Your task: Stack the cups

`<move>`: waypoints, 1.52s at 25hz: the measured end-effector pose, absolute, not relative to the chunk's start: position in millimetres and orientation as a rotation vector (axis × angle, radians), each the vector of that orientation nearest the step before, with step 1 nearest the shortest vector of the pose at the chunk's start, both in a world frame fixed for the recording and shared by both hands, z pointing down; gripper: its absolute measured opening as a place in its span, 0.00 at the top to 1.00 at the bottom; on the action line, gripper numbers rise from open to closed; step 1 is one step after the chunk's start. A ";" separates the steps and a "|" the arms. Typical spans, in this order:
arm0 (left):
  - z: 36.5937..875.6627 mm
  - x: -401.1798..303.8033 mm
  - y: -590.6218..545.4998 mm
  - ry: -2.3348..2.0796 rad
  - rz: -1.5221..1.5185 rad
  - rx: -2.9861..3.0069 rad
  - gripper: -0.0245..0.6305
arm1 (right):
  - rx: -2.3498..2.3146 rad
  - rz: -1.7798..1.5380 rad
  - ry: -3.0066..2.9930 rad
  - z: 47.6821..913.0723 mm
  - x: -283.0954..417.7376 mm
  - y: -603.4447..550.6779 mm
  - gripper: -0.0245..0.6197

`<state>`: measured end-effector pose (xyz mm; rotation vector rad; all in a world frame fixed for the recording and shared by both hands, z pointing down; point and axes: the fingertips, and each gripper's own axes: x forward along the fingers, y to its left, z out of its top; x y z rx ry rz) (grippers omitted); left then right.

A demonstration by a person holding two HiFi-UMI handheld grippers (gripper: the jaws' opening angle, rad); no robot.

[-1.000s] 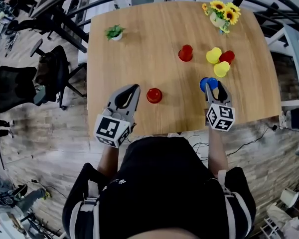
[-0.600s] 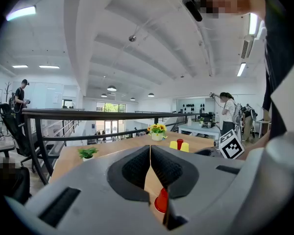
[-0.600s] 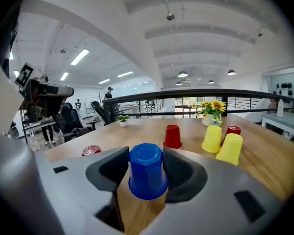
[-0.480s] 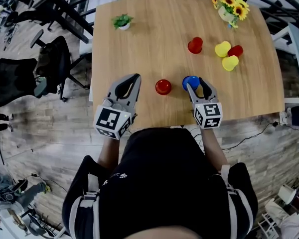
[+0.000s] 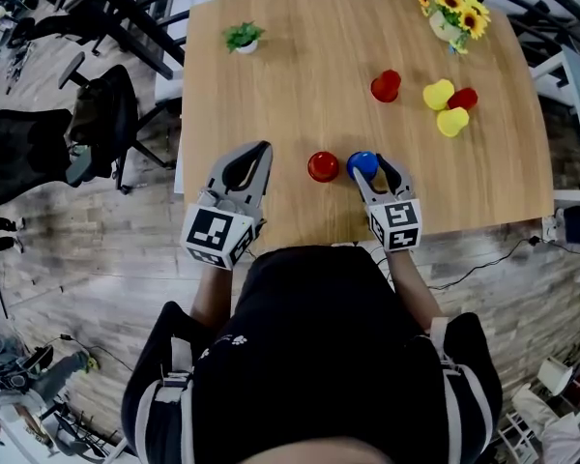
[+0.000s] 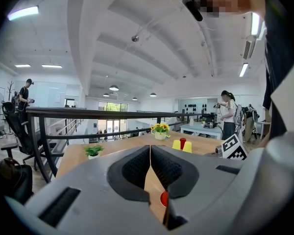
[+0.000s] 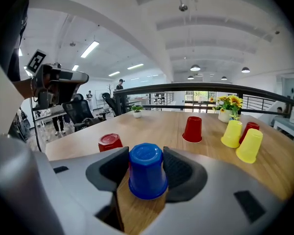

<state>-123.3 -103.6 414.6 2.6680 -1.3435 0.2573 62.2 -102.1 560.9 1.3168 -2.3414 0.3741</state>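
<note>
Head view: a person in dark clothing stands at the near edge of a wooden table [image 5: 290, 85] with a gripper in each hand. The left gripper [image 5: 255, 157] hovers over the table's near left edge, with no cup at its tips. The right gripper [image 5: 369, 174] reaches in from the near edge and has the blue cup [image 5: 362, 163] between its tongs. The near red cup [image 5: 322, 166] stands upside down just to the left of the blue cup. Farther back on the right are the far red cup [image 5: 386, 86], the first yellow cup [image 5: 438, 94], the second yellow cup [image 5: 452, 121] and the third red cup [image 5: 463, 98], these last three bunched close together. A sunflower vase [image 5: 451, 17] sits at the far right corner and a small green plant [image 5: 242, 38] at the far left.

Left gripper view: the tongs are pressed together with nothing between them. A sliver of the near red cup [image 6: 164, 198] shows below the pads.

Right gripper view: the tongs pinch the blue cup [image 7: 147, 170], which is upside down, with a pad against each side. Whether its rim rests on the wood cannot be told. The near red cup [image 7: 110, 142] is just beyond it to the left; the far red cup [image 7: 192, 129] and both yellow cups stand well apart to the right.
</note>
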 end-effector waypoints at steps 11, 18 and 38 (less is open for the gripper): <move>412.2 -125.3 -104.5 -1.343 0.247 2.660 0.94 | 1.271 0.373 -2.364 567.7 45.5 -108.4 0.61; 411.2 -109.4 -108.3 -1.290 0.249 2.690 0.94 | 1.315 0.422 -2.465 540.4 47.5 -107.1 0.54; 408.6 16.2 -129.4 -1.036 0.270 2.831 0.94 | 1.954 0.483 -2.193 501.9 269.8 -109.6 0.55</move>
